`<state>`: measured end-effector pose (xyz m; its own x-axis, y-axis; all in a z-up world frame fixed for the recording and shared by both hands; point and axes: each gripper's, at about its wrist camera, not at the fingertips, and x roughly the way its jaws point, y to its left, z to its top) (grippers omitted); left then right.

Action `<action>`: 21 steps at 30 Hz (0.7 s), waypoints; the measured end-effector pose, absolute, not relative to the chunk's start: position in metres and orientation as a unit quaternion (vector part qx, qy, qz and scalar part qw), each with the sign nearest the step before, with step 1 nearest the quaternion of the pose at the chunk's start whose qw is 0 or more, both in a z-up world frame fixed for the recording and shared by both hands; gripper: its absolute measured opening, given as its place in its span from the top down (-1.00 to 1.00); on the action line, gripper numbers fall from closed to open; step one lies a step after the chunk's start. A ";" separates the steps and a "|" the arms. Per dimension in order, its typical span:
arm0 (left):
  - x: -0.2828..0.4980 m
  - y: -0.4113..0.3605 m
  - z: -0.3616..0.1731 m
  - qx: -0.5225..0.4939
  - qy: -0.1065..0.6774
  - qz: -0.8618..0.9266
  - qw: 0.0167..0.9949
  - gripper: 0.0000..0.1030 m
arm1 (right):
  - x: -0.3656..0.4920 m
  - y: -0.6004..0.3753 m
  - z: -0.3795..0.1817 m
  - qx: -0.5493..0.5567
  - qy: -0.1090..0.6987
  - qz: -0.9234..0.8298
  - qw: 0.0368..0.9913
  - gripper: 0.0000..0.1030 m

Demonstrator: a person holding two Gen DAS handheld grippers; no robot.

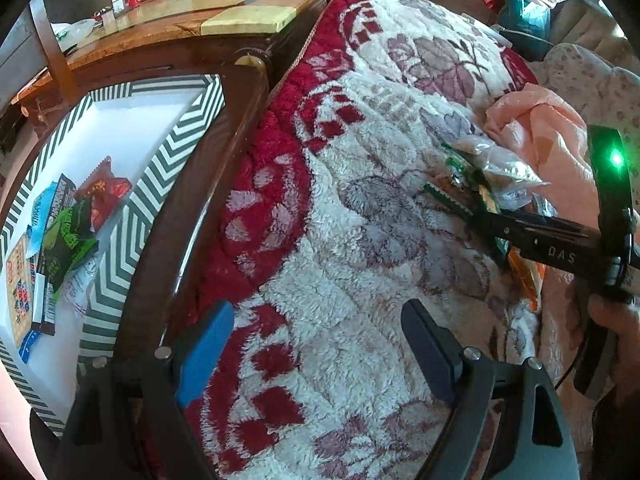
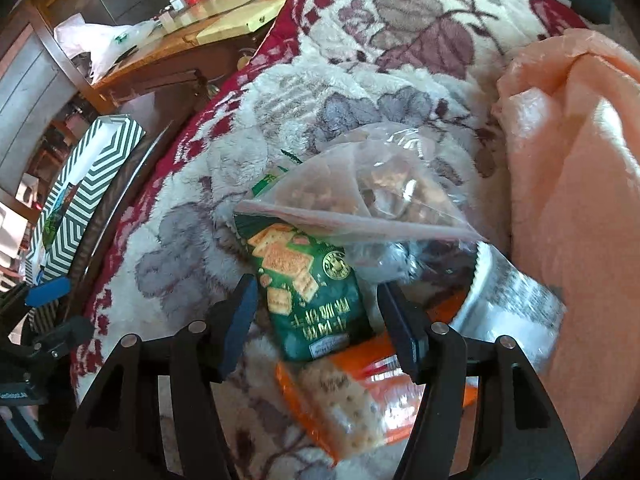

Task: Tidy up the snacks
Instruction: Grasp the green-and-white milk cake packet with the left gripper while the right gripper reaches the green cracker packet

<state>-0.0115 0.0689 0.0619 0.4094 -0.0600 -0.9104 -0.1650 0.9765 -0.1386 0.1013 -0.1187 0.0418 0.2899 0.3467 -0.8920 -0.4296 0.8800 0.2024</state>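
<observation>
1. Over a fleecy blanket point(image 1: 360, 208) with red and mauve leaf patterns, both tongs point steeply down.
2. Left tongs point(image 1: 316, 344): spread wide, one blue pad and one dark pad, nothing between them, only blanket below.
3. Right tongs point(image 2: 316, 320): jaws apart, straddling a green cracker packet point(image 2: 308, 292); the pads stand beside it and do not press it. From the left wrist view the right tongs reach in from the right edge, a green light lit on the body, a hand point(image 1: 616, 328) gripping the handle.
4. Snack pile on the blanket: the green packet lies partly under a clear zip bag point(image 2: 384, 196) of pale pieces; an orange-edged cracker pack point(image 2: 352, 408) lies just below it; a silver wrapper point(image 2: 516, 300) at right, touching a peach plastic sheet point(image 2: 580, 184).
5. Left of the blanket, past a dark wooden rail, a white box point(image 1: 160, 184) with green-and-white chevron walls holds several packets already: red, green, blue, black.
6. Behind: a wooden table point(image 1: 192, 16) with small jars and a plastic bag.
7. Writing: "DAS" on the right tongs' arm. The green packet's script is upside down and unreadable.
</observation>
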 end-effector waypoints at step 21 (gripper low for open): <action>0.071 0.010 0.063 -0.074 0.538 -0.038 0.839 -0.69 | 0.070 -0.160 0.051 0.013 0.540 0.224 0.811 0.73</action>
<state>0.0709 0.0104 0.0629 0.4182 -0.1428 -0.8971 -0.0154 0.9863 -0.1642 0.0700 -0.1597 0.0512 0.3162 0.3773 -0.8705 -0.3494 0.8994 0.2629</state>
